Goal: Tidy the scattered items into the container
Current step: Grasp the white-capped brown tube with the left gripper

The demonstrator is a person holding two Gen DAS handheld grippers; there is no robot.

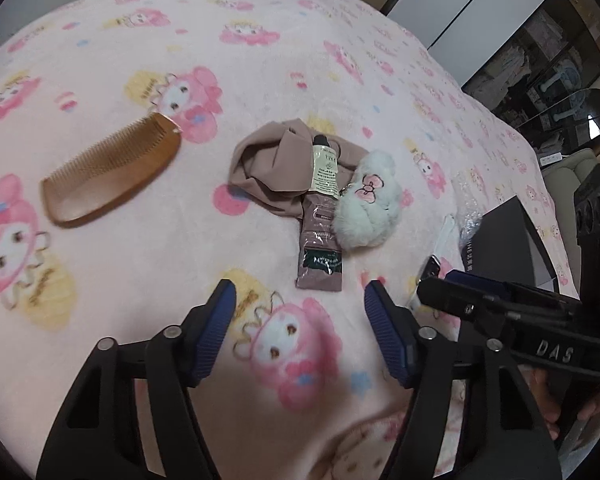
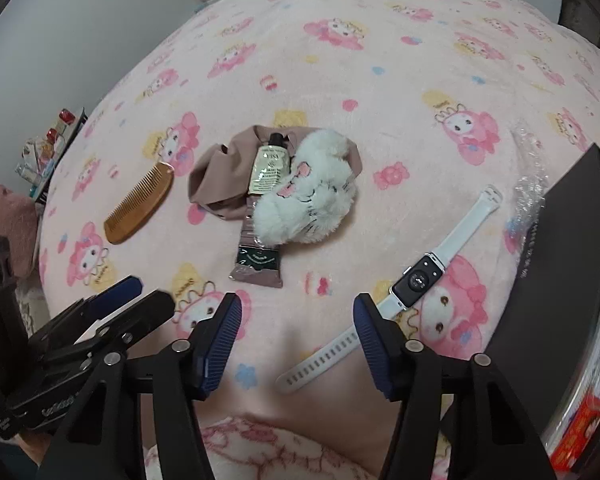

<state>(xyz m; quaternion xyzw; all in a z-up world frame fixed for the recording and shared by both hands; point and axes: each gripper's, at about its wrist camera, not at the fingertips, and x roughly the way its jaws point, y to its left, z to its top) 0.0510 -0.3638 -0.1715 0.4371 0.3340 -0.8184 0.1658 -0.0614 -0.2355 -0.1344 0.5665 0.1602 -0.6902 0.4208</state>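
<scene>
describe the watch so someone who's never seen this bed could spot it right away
On the pink cartoon-print blanket, look to the right of the central pile, toward the dark box at the bed's edge. The watch lies flat there, strap stretched out diagonally. It alone has a black rectangular face and a white, holed band.

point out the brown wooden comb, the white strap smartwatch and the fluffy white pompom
brown wooden comb [image 1: 108,176], left wrist view, solid spine
white strap smartwatch [image 2: 418,282], right wrist view, dark face
fluffy white pompom [image 2: 312,196], right wrist view, fur middle
</scene>
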